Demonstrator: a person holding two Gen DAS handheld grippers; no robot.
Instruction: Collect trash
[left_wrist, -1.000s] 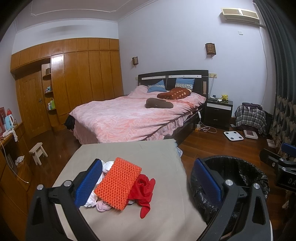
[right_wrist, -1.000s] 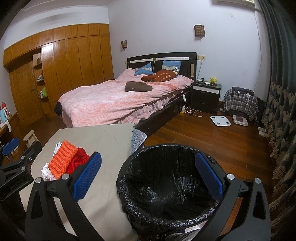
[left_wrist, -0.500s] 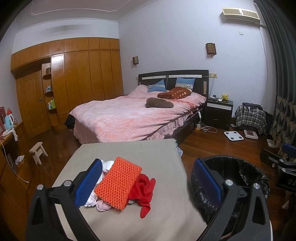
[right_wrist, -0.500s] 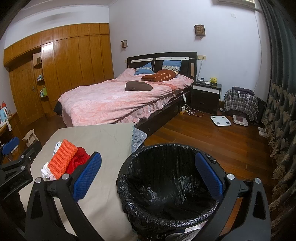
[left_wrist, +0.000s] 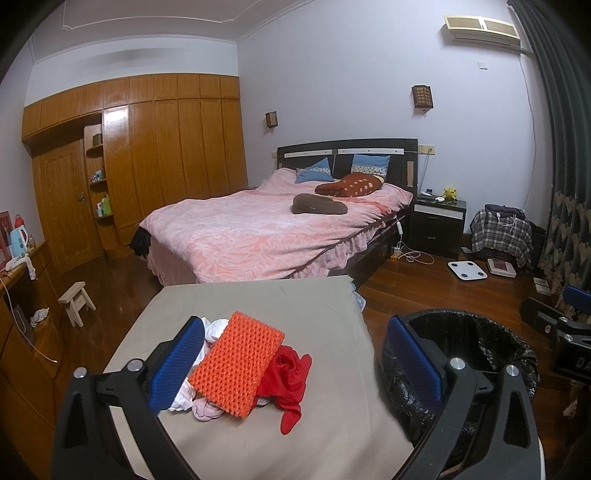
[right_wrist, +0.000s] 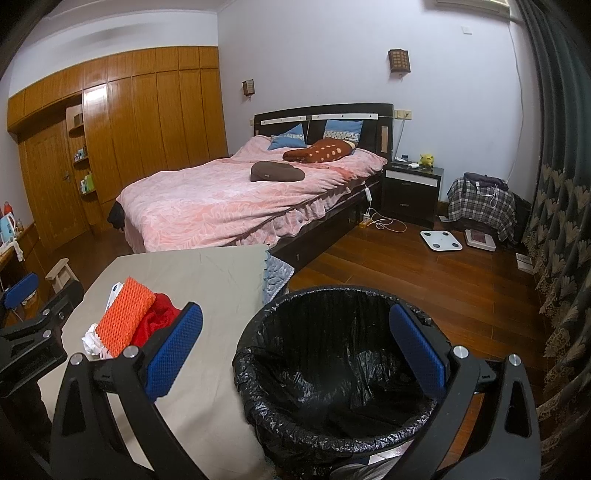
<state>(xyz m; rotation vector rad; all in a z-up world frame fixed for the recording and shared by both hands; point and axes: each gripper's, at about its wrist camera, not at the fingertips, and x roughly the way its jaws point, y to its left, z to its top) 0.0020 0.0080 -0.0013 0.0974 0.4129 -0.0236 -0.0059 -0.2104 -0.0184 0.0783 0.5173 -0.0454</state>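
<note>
A small heap of trash lies on a beige-covered table (left_wrist: 258, 302): an orange foam net sleeve (left_wrist: 236, 363) on top, a crumpled red cloth (left_wrist: 290, 376) to its right, white and pink crumpled bits (left_wrist: 207, 406) beneath. My left gripper (left_wrist: 295, 362) hovers open just short of the heap, nothing between its blue pads. A bin lined with a black bag (right_wrist: 332, 373) stands off the table's right edge. My right gripper (right_wrist: 295, 350) is open above the bin's mouth and holds nothing. In the right wrist view the orange sleeve (right_wrist: 125, 319) and the heap lie left of that gripper.
A bed with pink covers (left_wrist: 266, 229) stands behind the table. A nightstand (left_wrist: 437, 221), a white scale (left_wrist: 467, 269) and a plaid-covered pile (left_wrist: 500, 230) occupy the floor at right. A small wooden stool (left_wrist: 75, 301) and a dresser stand at left. Curtains hang along the right edge.
</note>
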